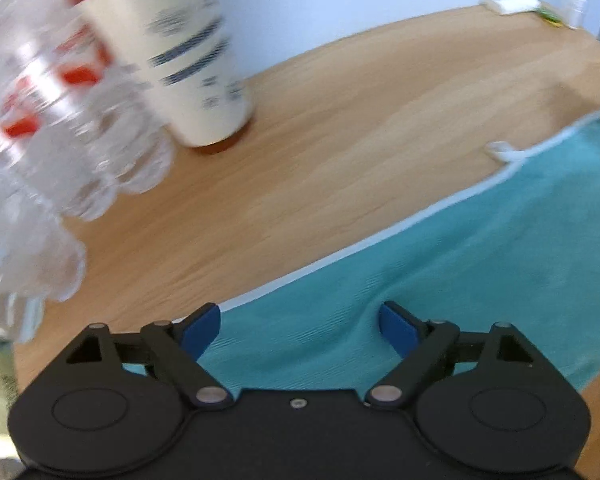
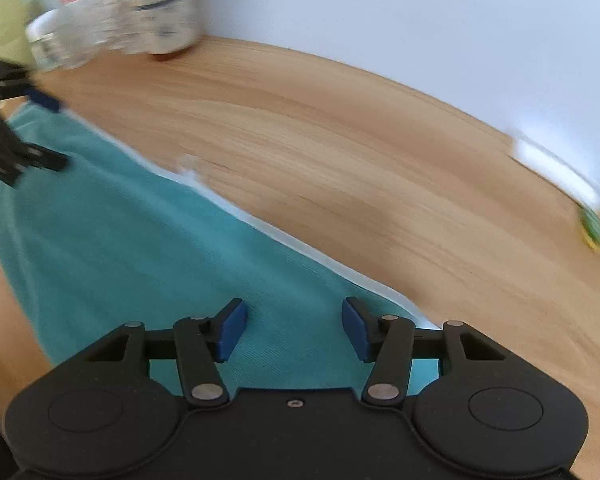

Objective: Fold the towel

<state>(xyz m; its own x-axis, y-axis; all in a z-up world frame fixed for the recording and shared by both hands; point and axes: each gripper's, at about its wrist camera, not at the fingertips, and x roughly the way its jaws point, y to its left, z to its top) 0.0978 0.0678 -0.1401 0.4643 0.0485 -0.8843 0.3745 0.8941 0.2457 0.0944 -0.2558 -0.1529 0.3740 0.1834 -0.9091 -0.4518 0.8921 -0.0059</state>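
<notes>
A teal towel (image 1: pixel 440 280) with a white hem lies flat on the wooden table (image 1: pixel 340 128), a small white loop tag (image 1: pixel 504 152) on its far edge. My left gripper (image 1: pixel 300 328) hangs open over the towel's left end, its blue pads (image 1: pixel 204 328) apart with nothing pinched. In the right wrist view the same towel (image 2: pixel 140 248) runs from lower right to upper left. My right gripper (image 2: pixel 294 328) is open above the towel's right end near the hem, with cloth below the pads. The left gripper (image 2: pixel 40 132) shows at the far left, open over the towel.
A white labelled bottle (image 1: pixel 188 60) with a brown base and several clear plastic bottles (image 1: pixel 60 128) stand at the table's back left. A white object (image 1: pixel 512 2) and a small green item (image 2: pixel 592 228) lie by the wall at the back right. A yellow-green cloth (image 2: pixel 4 28) shows far left.
</notes>
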